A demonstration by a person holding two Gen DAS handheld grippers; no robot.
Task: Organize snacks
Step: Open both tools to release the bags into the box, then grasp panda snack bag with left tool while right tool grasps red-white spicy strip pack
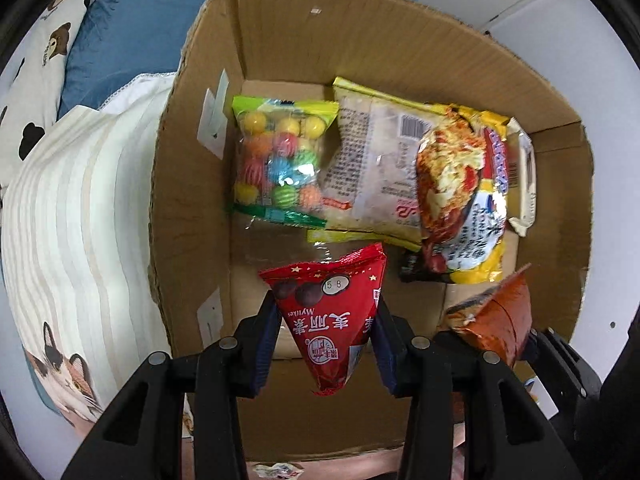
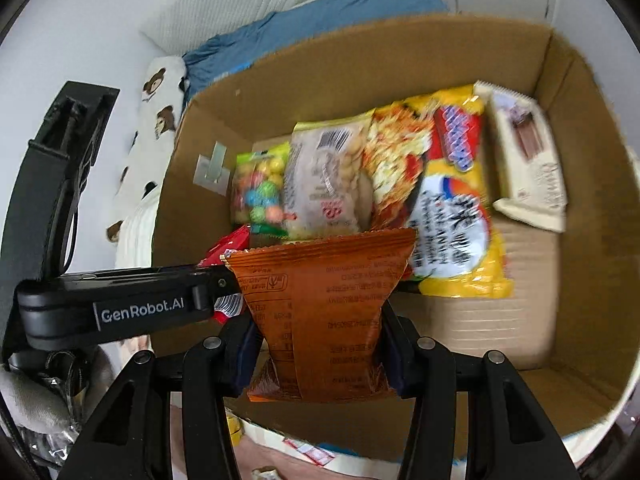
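Over the brown cardboard box [image 1: 192, 200], left claw [image 1: 326, 316] pinches a red triangular chocolate packet [image 1: 328, 316]; right claw [image 2: 320, 328] clamps a crinkly orange snack bag [image 2: 324, 300].

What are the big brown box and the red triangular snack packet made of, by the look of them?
The big brown box looks like corrugated cardboard, matt: fine ribbing shows on its inner walls and the top edges are rough. The red triangular snack packet, clamped in the left gripper, looks like thin glossy plastic or foil film: it shines, creases, and has crimped sealed edges. Which of the two films it is, I cannot tell.
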